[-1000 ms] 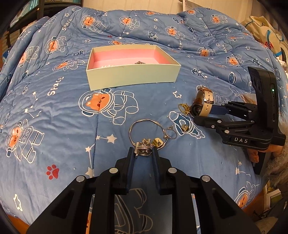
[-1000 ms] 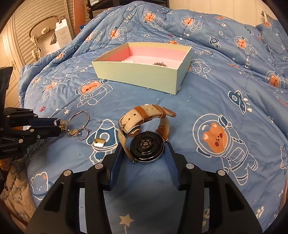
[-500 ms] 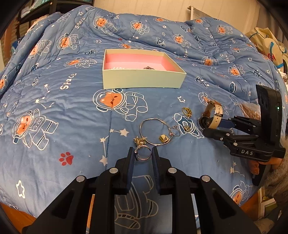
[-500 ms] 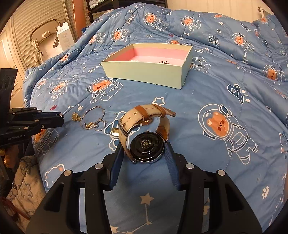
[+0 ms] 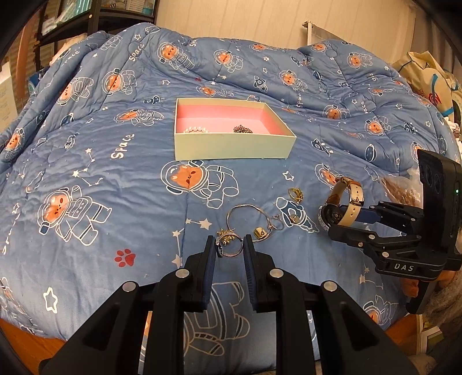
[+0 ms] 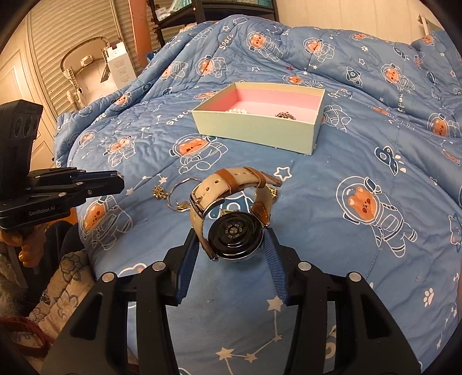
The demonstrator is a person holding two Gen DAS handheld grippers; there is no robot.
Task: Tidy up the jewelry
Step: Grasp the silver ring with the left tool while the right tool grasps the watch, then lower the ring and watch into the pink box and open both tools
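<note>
My left gripper (image 5: 230,248) is shut on a small silver ring (image 5: 231,250) and holds it above the blue quilt. My right gripper (image 6: 235,245) is shut on a watch (image 6: 235,236) with a beige and brown strap, lifted off the quilt; it also shows in the left wrist view (image 5: 342,206). A pale green box (image 5: 231,147) with a pink inside sits mid-bed, holding a pearl piece (image 5: 196,130) and a dark sparkly piece (image 5: 242,129). A silver bangle (image 5: 248,216), a gold charm (image 5: 260,232) and a gold ring (image 5: 296,194) lie on the quilt.
The blue astronaut-print quilt (image 5: 115,187) covers the whole bed. Its front edge drops off just below the grippers. A dark shelf (image 6: 179,17) and a white stand (image 6: 83,66) are beyond the bed's left side. Bags (image 5: 427,83) sit at the far right.
Both grippers have risen and pulled back from the quilt. The left lifted the silver ring away from the bangle; the right carries the watch higher. The box looks farther away.
</note>
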